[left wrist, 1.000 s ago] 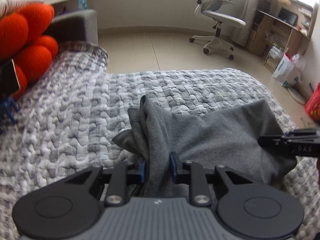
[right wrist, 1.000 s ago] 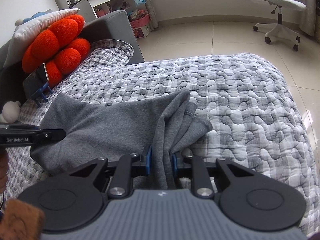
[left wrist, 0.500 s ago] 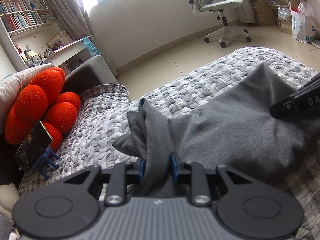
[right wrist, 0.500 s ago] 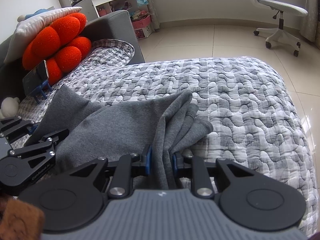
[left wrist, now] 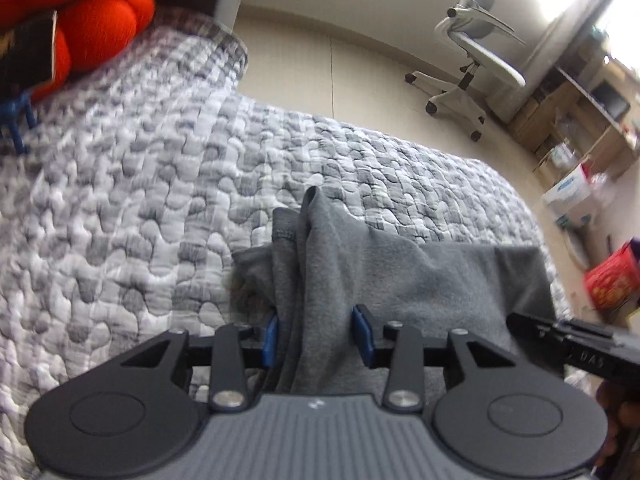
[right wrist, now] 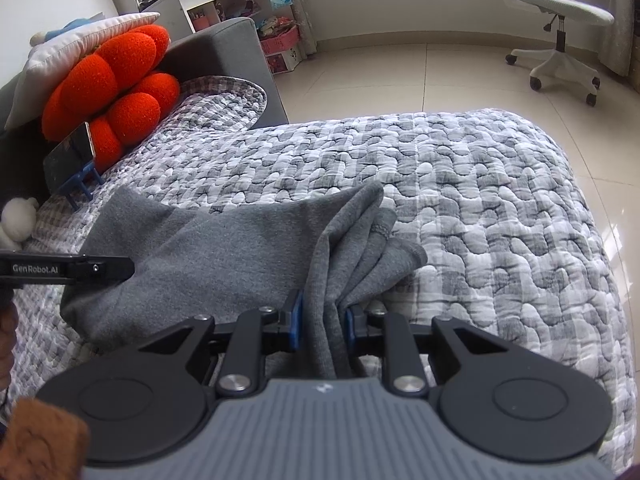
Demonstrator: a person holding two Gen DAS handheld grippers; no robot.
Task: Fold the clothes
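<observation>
The left gripper (left wrist: pixel 316 332) is letting go: its jaws are opening, with a bunched corner of the garment (left wrist: pixel 400 276) between the blue pads (left wrist: pixel 271 336) but the far pad already clear of the cloth. The right gripper (right wrist: pixel 322 326) is clamped on the opposite bunched corner, several layers gathered between its pads.

The garment is a grey fleecy knit lying on the quilt (right wrist: pixel 480 208), stretched flat between the two grippers, its bulk toward the near edge of the quilt and well short of the orange cushion (right wrist: pixel 112 92). It looks soft, light and limp: it will drape and sag rather than hold a crease, and its layers may slide over one another, though the bumpy quilt should keep it from skating. Best taken at a corner or hem, pinching all layers together, as the right gripper does; a grip mid-panel would only pull up a tent.

Both grippers point steeply down at the quilt from the near edge, side by side, each showing at the rim of the other's view. A hand (left wrist: pixel 618 412) shows behind the right one.
</observation>
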